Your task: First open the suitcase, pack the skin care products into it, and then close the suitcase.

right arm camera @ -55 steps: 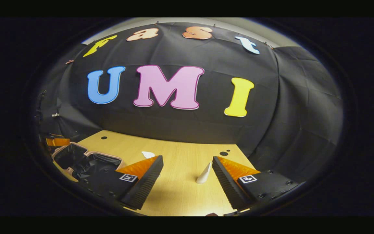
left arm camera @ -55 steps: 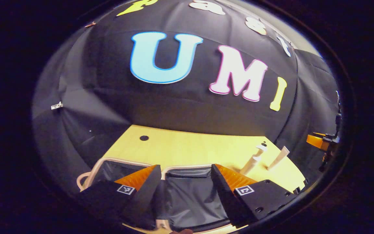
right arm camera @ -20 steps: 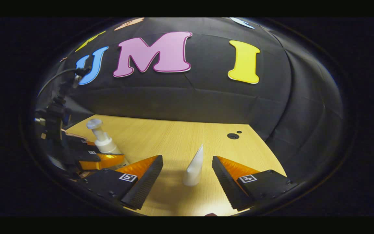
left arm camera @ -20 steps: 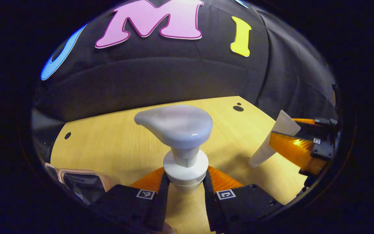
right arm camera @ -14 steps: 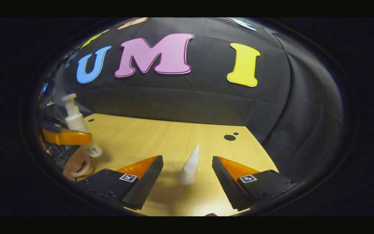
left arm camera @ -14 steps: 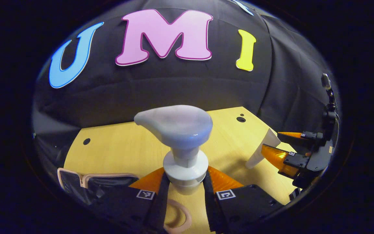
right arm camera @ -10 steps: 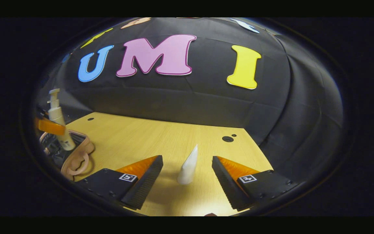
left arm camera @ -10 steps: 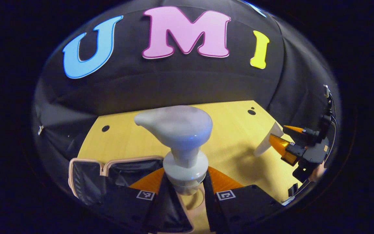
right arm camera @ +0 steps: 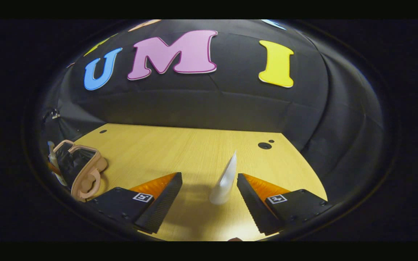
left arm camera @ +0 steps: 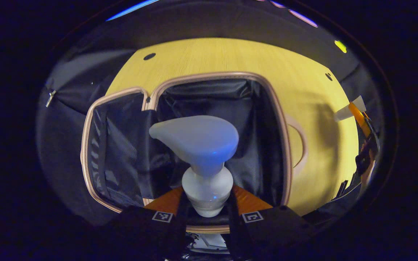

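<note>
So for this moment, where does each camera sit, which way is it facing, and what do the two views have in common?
Left gripper view: rides the left gripper, tilted down over the open suitcase; its fingers grip the pump bottle.
Right gripper view: rides the right gripper, low over the table, facing the booth wall; its open fingers flank the upright tube.
Shared: both views take in the suitcase, the table and the tube; the pump bottle sits at the right gripper view's left edge.

Dim booth, warm glow on the table [right arm camera: 180, 152], soft shadows, heavy fisheye bending.
</note>
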`<state>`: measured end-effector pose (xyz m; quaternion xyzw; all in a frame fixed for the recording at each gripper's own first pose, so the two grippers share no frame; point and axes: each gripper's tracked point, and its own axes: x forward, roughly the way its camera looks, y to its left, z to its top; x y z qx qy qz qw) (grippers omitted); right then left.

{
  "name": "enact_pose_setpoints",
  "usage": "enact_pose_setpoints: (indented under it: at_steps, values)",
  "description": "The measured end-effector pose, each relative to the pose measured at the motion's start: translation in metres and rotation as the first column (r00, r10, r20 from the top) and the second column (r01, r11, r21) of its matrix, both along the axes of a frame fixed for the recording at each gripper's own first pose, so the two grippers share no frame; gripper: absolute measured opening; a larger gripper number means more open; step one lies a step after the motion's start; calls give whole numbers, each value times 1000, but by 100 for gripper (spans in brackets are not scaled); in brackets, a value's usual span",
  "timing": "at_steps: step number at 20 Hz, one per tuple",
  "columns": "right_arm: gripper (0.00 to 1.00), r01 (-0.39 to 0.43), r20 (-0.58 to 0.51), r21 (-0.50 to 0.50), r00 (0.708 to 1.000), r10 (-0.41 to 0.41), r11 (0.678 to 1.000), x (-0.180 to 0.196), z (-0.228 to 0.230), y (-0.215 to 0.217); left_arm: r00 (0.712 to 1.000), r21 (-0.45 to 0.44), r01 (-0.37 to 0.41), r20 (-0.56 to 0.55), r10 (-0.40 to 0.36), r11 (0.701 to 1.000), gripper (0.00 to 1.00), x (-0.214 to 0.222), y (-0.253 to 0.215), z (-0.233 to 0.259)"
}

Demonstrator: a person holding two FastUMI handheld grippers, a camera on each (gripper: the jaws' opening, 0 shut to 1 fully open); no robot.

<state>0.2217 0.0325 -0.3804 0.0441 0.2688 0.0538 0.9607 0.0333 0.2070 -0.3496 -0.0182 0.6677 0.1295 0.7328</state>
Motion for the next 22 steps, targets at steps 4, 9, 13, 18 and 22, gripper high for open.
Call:
enact_pose_setpoints:
  at_steps: [4, 9, 13, 18, 22]
  values:
    - [98, -16, -44, -15, 999, 15, 1000, 3, -20, 4, 996, 66, 26, -87, -20, 997, 51, 1, 25, -31]
    - [98, 19, -117, 8, 993, -18, 1000, 4, -43, 4, 996, 36, -33, -86, 36, 999, 59, -9, 17, -43]
    - [97, 92, -157, 34, 984, -86, 995, 4, -57, -2, 997, 139, 73, -12, -72, 988, 78, 1, 27, -11]
    - [64, 158, -191, 39, 970, -148, 987, 12, -71, -15, 990, 132, 72, 107, -86, 989, 87, 4, 14, 29]
    - [46, 151, -214, 53, 967, -137, 987, 8, -68, -15, 965, 133, 76, 238, -106, 988, 87, 8, 11, 59]
